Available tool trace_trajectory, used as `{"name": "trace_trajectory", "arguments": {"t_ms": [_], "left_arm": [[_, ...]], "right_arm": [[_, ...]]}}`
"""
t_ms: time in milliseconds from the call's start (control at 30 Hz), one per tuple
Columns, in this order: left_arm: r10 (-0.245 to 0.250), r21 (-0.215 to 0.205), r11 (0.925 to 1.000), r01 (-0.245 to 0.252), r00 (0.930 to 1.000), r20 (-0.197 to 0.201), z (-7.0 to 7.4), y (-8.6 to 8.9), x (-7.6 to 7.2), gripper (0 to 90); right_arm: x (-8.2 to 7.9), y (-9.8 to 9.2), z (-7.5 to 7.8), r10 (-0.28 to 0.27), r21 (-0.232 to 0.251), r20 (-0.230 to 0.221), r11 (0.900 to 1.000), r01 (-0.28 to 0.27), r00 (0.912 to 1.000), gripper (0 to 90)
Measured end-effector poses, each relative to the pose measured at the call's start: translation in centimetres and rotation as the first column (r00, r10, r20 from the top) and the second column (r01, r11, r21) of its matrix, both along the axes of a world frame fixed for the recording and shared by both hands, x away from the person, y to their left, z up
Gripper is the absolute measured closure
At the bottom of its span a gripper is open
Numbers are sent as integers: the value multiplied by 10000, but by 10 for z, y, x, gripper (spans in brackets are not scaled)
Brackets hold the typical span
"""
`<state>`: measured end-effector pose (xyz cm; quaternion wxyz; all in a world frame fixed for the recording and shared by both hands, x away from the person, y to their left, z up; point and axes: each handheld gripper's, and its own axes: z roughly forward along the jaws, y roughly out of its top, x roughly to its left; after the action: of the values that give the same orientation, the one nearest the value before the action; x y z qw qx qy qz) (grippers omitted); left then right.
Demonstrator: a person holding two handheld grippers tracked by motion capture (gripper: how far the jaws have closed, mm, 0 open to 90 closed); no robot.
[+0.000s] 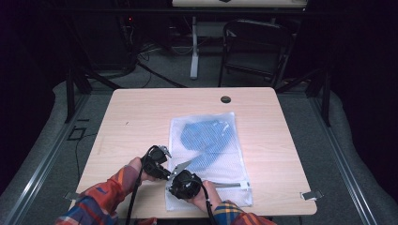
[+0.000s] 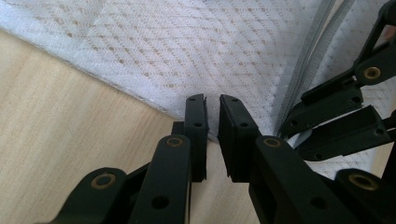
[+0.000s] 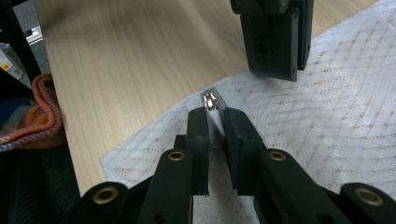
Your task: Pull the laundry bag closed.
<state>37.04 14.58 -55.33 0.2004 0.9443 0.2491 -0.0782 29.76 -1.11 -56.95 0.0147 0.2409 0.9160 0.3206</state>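
— Where's the mesh laundry bag?

— Flat on the wooden table, a bit right of centre, its long side running away from me. A blue garment shows through the white netting in the far half. The near half lies under my two grippers.

— And the zipper?

— The grey zipper runs across the bag near its near end. In my right gripper view the small metal zipper pull sticks up between my jaws, shining at its tip.

— So your right gripper has it?

— Yes, the pads are clamped on the zipper pull, with only that thin tab between them. My right hand sits at the near edge of the table, over the bag's near left corner.

— What about the left gripper?

— It's pinched down on the bag's netting at the bag's left edge, just beside the zipper. The jaws are nearly together, with a fold of mesh caught between the tips. From the high view it sits just left of the right one, the two almost touching.

— Anything else around?

— A round cable hole at the table's far edge, and a dark chair on the floor beyond.
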Motion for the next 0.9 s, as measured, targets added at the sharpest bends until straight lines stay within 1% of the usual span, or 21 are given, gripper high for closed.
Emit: {"name": "trace_trajectory", "arguments": {"t_ms": [33,67,167,200,233,267,300,333,400,433,467,500,533,600,667,700,733,767,867,900], "left_arm": [[-112,17,9999,112,9999,-43,1,0,0,808],[-211,-61,9998,210,9996,-208,2,0,0,802],[-270,-257,9993,263,9992,-303,5,1,-2,802],[-357,-293,9990,345,9985,-413,5,2,-2,802],[-442,-301,9986,424,9970,-632,4,2,-2,803],[-516,-205,9985,504,9966,-635,3,1,-3,803],[-516,-205,9985,504,9966,-635,3,1,-3,803],[-704,-67,9975,701,9941,-826,2,0,-5,802],[-703,-123,9975,695,9940,-837,1,0,-6,804],[-741,-41,9973,740,9938,-834,1,0,-7,805],[-751,61,9971,758,9944,-738,0,-1,-9,810],[-751,61,9971,758,9944,-738,0,-1,-9,821],[-857,214,9960,868,9951,-487,1,-2,-11,839],[-817,273,9962,826,9962,-310,1,-3,-13,875],[-844,269,9960,852,9960,-290,1,-3,-13,891],[-769,219,9968,774,9967,-246,0,-3,-14,896],[-844,220,9961,850,9961,-265,0,-3,-13,898],[-873,231,9959,879,9958,-289,0,-3,-13,900],[-946,300,9950,952,9953,-217,1,-4,-14,900],[-973,306,9947,978,9951,-166,1,-4,-14,900]], "right_arm": [[0,0,0,47,-11,48,10000,-47,10000,814],[0,0,0,65,-37,76,10000,-65,10000,816],[-1,0,1,49,-83,40,10000,-49,10000,819],[-1,0,0,26,-9,94,10000,-26,10000,819],[-1,-1,0,16,-43,90,10000,-16,10000,819],[-1,-1,-1,69,-12,185,10000,-69,9998,819],[-1,-1,-1,69,-12,185,10000,-69,9998,819],[-2,-1,-1,-2,44,202,10000,1,9998,820],[-2,-1,-1,-9,52,218,10000,8,9998,820],[-2,-1,-1,-9,59,213,10000,8,9998,820],[-2,-1,-1,-41,103,193,9999,39,9998,821],[-2,-2,-2,-58,128,171,9999,56,9998,822],[-1,-2,-1,-61,103,106,9999,60,9999,822],[-2,-2,-1,-171,131,33,9998,171,9998,824],[-1,-3,-1,-263,170,-54,9995,264,9996,826],[-1,-4,-1,-269,146,-97,9995,271,9996,827],[-1,-4,-1,-357,220,-163,9991,361,9992,827],[0,-5,-1,-305,165,-201,9994,309,9993,828],[-1,-5,-1,-431,253,-230,9987,437,9988,829],[0,-6,0,-316,121,-257,9994,319,9992,829]]}}
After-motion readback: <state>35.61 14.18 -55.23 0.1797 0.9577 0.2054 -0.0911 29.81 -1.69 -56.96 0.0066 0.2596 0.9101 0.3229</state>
